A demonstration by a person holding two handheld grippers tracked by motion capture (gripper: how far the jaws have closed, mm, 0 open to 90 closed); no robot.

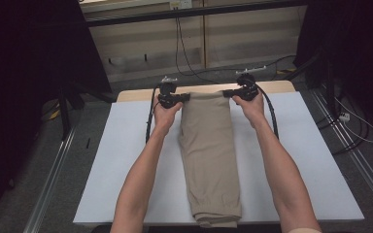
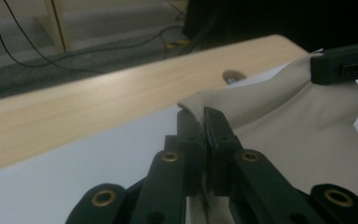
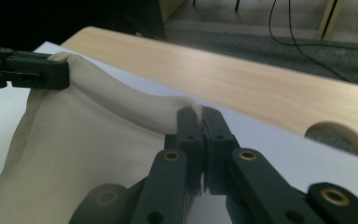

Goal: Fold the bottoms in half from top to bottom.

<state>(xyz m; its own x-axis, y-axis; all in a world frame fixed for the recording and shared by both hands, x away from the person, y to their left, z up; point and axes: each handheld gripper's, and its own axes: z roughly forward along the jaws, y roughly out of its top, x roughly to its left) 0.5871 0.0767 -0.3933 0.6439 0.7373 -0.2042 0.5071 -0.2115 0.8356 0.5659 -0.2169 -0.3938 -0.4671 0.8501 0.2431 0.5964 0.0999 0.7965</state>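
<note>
Black jaws pressed together on the far corners of beige trousers (image 1: 210,155), left gripper (image 1: 182,98) pinching the far left corner and right gripper (image 1: 229,93) the far right one, cloth running back toward the near edge along the middle of a white sheet (image 1: 126,160) on a wooden table (image 1: 277,87).

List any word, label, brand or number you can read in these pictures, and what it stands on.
None can be read: there is no print on the beige trousers, the white mat, the wooden table, the left gripper or the right gripper.
</note>
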